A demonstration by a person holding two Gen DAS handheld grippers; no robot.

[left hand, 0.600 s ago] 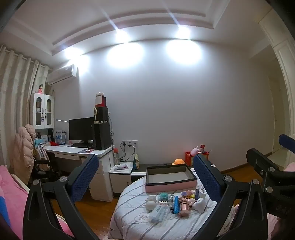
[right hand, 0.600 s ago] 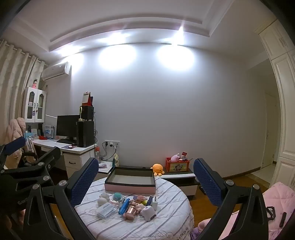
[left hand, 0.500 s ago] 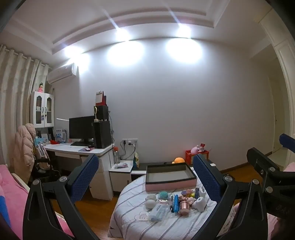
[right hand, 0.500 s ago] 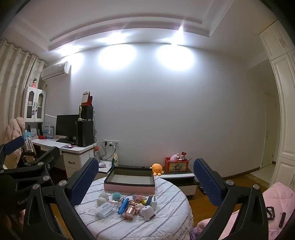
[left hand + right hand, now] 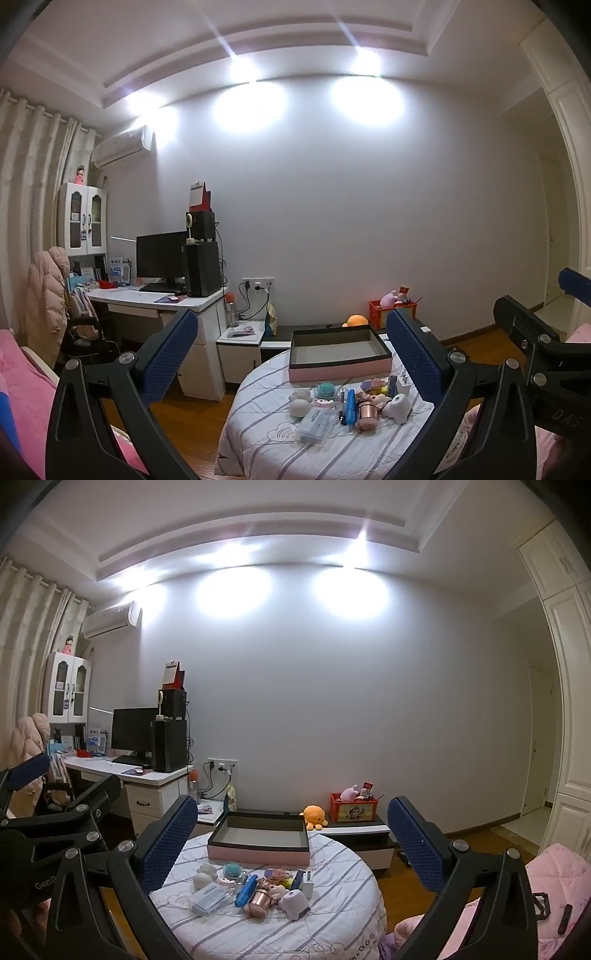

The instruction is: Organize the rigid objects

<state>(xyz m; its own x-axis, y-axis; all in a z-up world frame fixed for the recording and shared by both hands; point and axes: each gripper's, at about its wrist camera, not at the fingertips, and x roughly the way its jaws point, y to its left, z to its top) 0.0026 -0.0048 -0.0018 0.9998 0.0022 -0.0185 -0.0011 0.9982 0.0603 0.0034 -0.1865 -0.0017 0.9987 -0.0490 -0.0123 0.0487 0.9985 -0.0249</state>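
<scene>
A round table [image 5: 332, 454] [image 5: 332, 923] with a striped white cloth holds a cluster of small objects: a blue pen [image 5: 351, 406] [image 5: 246, 890], a copper cup [image 5: 365, 417] [image 5: 258, 904], a clear case [image 5: 317, 422] [image 5: 211, 901], a teal jar [image 5: 325, 389] [image 5: 232, 869]. An empty pink box with a dark rim [image 5: 338, 356] [image 5: 258, 843] stands behind them. My left gripper [image 5: 291, 365] and right gripper [image 5: 288, 849] are both open and empty, held well short of the table.
A desk with monitor and computer tower [image 5: 166, 295] [image 5: 147, 764] stands at left. A low cabinet [image 5: 362, 834] behind the table carries a red crate [image 5: 354, 806] and an orange plush [image 5: 314, 816]. Pink bedding [image 5: 554, 886] lies at right, wooden floor around.
Both views have shifted slightly; the table and objects sit a little lower in frame. Both grippers remain open and empty.
</scene>
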